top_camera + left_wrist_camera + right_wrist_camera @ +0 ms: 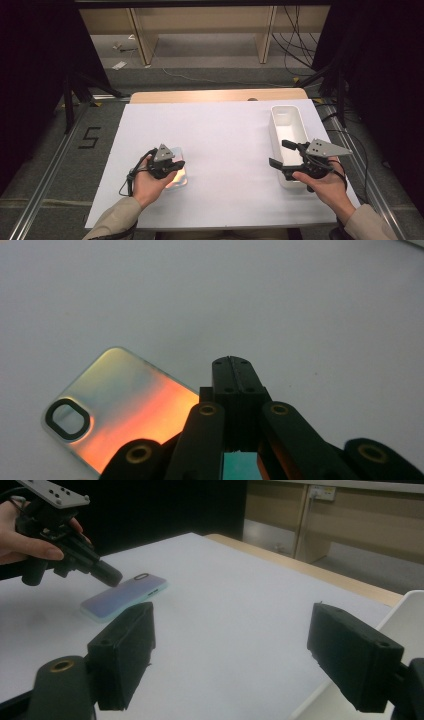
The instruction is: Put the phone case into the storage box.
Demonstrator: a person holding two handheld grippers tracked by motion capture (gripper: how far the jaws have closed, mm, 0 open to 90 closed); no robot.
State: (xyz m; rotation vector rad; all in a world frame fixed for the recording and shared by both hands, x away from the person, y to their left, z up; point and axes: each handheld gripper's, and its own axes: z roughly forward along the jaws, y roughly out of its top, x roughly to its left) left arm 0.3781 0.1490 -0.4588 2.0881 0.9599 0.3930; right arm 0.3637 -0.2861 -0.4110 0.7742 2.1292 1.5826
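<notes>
high view – phone case: the phone case [179, 175] lies flat on the white table [225, 145], my side, left half, and my left gripper [167, 167] sits right on top of it, so I mostly just see its glowing edge poking out to the right of my hand.
high view – tray: the long white tray [289, 131] sits on the far right, running away from me. My right gripper [279, 154] hangs over its near end, jaws spread wide, nothing between them.
high view – who's closer: left hand, easily. The right one is well apart from the case, whole table width between.
left gripper view – jaws: pressed together, tips touching, nothing pinched that I can make out.
left gripper view – case direction: the case [120, 407] lies below and to the left of my closed tips, camera hole at the far-left corner, long axis slanting from there back under the jaw links.
right gripper view – jaws: my own two pads stand far apart, empty.
right gripper view – case: the case [122, 599] is flat on the table off to the left, long axis running diagonally away, with the left gripper [107, 575] tip down at its upper side. Touching or just above, can't tell.
my guess: the left has to open up before it can take the case by its long edges.
</notes>
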